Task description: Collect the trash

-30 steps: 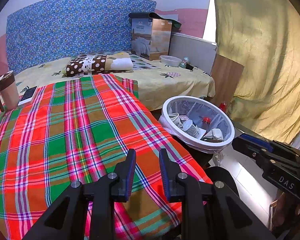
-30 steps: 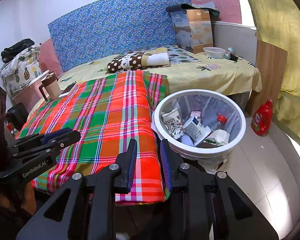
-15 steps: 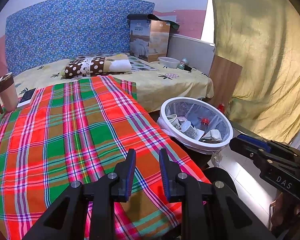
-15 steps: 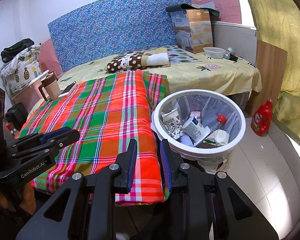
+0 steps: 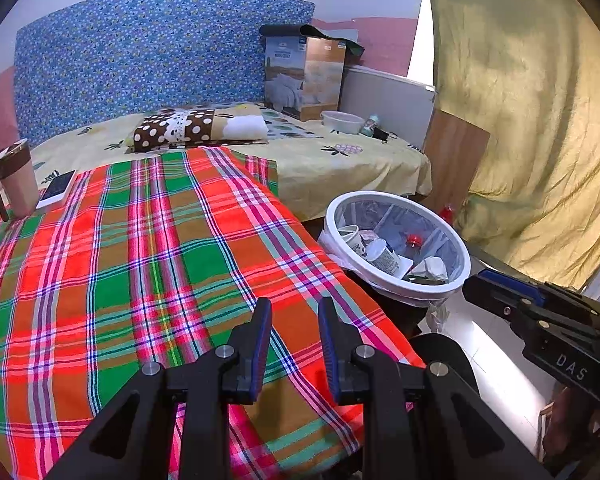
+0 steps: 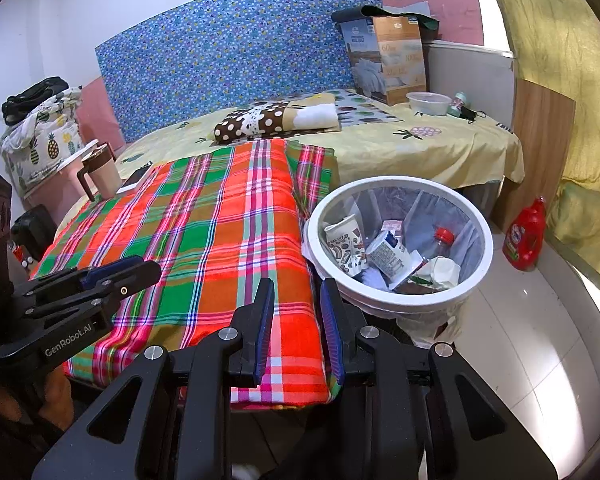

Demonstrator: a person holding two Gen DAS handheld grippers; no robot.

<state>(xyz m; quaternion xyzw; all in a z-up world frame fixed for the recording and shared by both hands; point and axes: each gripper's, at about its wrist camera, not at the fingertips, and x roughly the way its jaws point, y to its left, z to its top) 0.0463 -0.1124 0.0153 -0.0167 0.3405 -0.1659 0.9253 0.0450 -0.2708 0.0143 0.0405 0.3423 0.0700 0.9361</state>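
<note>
White-rimmed, the trash bin (image 6: 400,240) stands on the floor ahead and right of the right tongs (image 6: 296,320), already holding a paper cup (image 6: 344,240), a carton (image 6: 388,254) and a red-capped bottle (image 6: 440,240). Both tongs are empty, jaws narrowly parted; the left tongs (image 5: 294,340) hover over the plaid blanket (image 5: 140,260). Collecting looks nearly finished. Next, I judge, comes scanning the bed for leftover litter.

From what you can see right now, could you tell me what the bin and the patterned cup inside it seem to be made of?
Bin: probably white plastic, given its smooth glossy rim, lined with a thin translucent bag. Cup: likely printed paper, matte and dented.
</note>
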